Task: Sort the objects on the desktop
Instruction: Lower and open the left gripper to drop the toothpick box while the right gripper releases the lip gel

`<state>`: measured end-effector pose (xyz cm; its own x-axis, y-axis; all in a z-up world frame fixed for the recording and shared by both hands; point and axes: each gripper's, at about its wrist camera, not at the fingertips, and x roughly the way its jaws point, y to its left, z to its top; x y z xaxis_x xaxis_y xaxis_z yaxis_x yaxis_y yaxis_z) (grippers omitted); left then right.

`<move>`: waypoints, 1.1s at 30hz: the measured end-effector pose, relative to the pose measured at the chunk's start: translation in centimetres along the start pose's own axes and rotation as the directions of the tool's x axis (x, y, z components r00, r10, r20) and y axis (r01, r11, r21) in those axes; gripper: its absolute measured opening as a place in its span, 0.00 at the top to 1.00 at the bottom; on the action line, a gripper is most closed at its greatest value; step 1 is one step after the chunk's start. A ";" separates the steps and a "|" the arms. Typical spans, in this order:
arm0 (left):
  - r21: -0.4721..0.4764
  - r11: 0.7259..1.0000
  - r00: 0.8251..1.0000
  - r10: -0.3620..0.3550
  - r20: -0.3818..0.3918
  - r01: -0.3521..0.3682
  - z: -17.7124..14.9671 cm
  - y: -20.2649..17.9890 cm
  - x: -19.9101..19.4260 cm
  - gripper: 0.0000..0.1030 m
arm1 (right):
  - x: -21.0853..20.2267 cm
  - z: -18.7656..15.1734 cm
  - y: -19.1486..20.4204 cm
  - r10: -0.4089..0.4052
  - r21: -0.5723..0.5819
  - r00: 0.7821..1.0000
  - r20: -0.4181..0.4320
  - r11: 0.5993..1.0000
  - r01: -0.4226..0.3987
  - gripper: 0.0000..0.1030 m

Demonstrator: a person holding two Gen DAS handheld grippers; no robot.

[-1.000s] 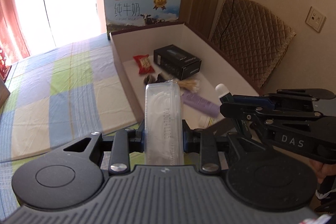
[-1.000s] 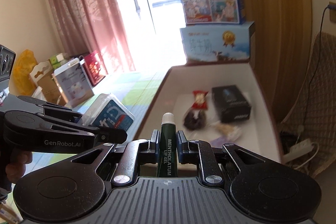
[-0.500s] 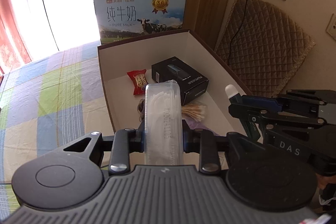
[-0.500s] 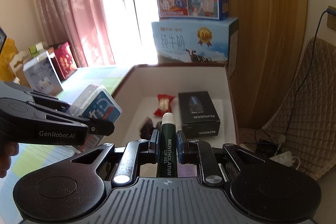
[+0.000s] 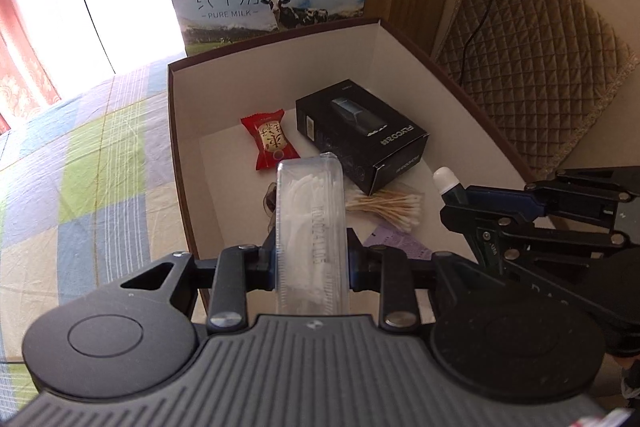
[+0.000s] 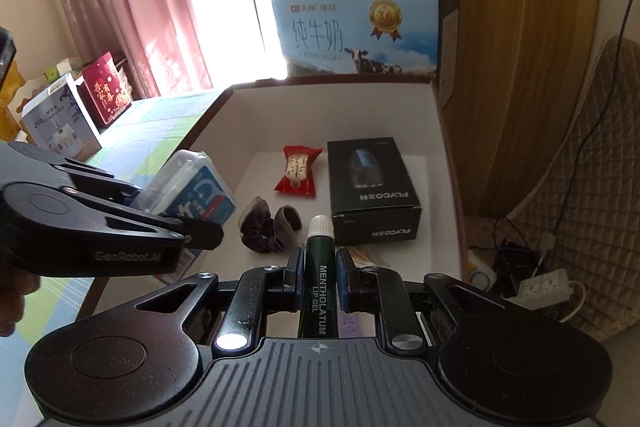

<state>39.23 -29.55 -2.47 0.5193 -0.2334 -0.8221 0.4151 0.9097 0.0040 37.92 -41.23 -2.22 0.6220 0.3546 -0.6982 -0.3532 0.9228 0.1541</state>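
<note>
Open white cardboard box (image 5: 276,75) (brown-rimmed): left gripper (image 5: 311,259) clamps clear plastic case (image 5: 310,223), right gripper (image 6: 319,277) clamps green lip-gel tube (image 6: 318,267); black carton (image 6: 370,187) ahead.

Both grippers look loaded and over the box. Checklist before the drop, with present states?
1. Left gripper shut on clear case: ok.
2. Right gripper shut on lip gel: ok.
3. Both over the box: ok.
4. Free floor for the case beside the red snack: ok.
5. Lip gel's landing spot clear of scrunchie and black carton: cannot tell.
</note>
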 end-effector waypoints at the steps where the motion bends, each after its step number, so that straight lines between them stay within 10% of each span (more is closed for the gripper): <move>1: -0.001 1.000 1.000 0.003 -0.008 -0.003 0.1 0.1 0.4 0.75 | 0.3 0.1 0.0 0.007 0.001 1.000 -0.004 1.000 -0.007 0.87; 33: -0.031 0.998 0.999 0.049 -0.017 -0.050 2.7 2.6 3.8 0.65 | 6.0 2.4 0.3 0.070 -0.009 0.997 -0.043 0.997 -0.071 0.87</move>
<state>44.34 -28.98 -4.07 0.5264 -0.1826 -0.8304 0.3656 0.9304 0.0272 43.21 -38.52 -4.69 0.5647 0.4116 -0.7153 -0.4027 0.8940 0.1965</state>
